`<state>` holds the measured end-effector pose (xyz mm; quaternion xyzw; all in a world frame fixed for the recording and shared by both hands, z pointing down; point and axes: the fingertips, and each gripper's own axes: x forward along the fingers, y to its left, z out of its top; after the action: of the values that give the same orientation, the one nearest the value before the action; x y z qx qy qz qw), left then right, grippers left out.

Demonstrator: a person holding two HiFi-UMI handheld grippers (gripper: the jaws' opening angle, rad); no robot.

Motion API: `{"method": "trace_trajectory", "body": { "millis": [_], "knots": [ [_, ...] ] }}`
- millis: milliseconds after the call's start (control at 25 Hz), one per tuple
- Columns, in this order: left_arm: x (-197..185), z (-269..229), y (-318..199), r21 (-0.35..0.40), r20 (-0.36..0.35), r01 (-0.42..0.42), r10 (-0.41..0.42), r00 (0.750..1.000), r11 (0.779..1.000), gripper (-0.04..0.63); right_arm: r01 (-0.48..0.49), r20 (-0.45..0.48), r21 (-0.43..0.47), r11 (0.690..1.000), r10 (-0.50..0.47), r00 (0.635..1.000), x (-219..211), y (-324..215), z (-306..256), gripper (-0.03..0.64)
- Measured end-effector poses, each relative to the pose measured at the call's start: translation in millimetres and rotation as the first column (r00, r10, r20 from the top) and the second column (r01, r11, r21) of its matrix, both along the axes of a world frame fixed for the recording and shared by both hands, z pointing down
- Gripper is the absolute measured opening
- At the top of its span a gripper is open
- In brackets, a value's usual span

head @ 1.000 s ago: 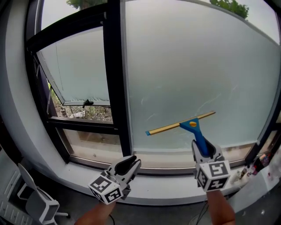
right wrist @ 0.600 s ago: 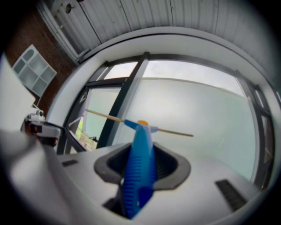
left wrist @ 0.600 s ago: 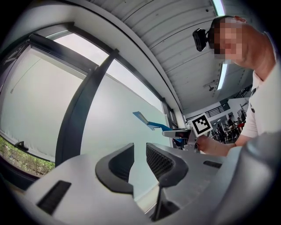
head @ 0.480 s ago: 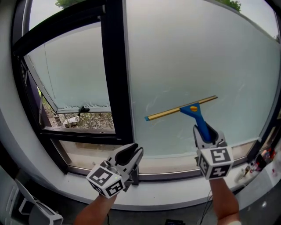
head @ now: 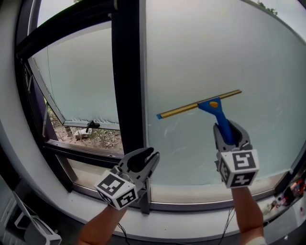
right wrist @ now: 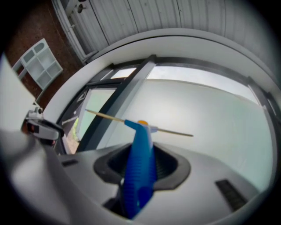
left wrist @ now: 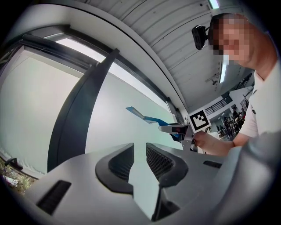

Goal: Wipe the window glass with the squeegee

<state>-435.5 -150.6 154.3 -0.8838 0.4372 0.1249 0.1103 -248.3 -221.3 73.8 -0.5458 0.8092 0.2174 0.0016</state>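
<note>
Head view: squeegee [head: 213,106] blade crosswise on window glass [head: 215,52], beyond right gripper [head: 230,131] clamping its handle.
Left gripper [head: 145,157]: slightly parted, empty.

Looks like big open-plan office or lab floor in industrial-type building, definitely not home. Clues:
- huge frosted window glass [head: 215,57] in heavy black frame [head: 126,72]
- top-hung pane [head: 79,81] standing open at 9 o'clock, scrubby plants [head: 98,136] outside under it
- wide white sill [head: 181,225] along 6 o'clock
- left gripper view: ribbed metal ceiling [left wrist: 175,39], strip light [left wrist: 214,4] at 1 o'clock, railing [left wrist: 218,107] at 3 o'clock
- right gripper view: white cubby shelf [right wrist: 41,63] at 10 o'clock
</note>
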Motion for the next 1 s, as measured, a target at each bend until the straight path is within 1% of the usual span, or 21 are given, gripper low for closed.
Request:
{"method": "trace_trajectory", "body": {
  "millis": [240, 480, 600, 760, 920, 1000],
  "knots": [
    [6, -31, -38, 0.063, 0.011, 0.026, -0.027, 1.0, 0.998, 0.107, -0.016, -0.036, 0.089, 0.996, 0.019, 0.999, -4, -42, -45, 0.153],
    [-4, -64, -58, 0.12, 0.049, 0.025, -0.031, 0.998, 0.992, 0.107, -0.08, -0.009, 0.166, 0.983, 0.082, 0.997, -17, -63, -103, 0.153],
    [-10, -86, -63, 0.146, 0.072, 0.005, -0.015, 0.997, 0.989, 0.107, -0.124, 0.016, 0.189, 0.974, 0.123, 0.992, -23, -70, -145, 0.153],
    [-17, -112, -67, 0.161, 0.076, -0.013, 0.001, 0.997, 0.987, 0.107, -0.178, 0.028, 0.202, 0.963, 0.176, 0.984, -33, -76, -195, 0.153],
    [-19, -138, -69, 0.205, 0.09, -0.016, -0.002, 0.996, 0.979, 0.107, -0.202, 0.033, 0.232, 0.952, 0.2, 0.979, -50, -76, -243, 0.153],
    [-17, -149, -71, 0.229, 0.109, -0.012, -0.013, 0.994, 0.973, 0.107, -0.209, 0.032, 0.244, 0.947, 0.208, 0.978, -58, -78, -262, 0.153]
  ]
}}
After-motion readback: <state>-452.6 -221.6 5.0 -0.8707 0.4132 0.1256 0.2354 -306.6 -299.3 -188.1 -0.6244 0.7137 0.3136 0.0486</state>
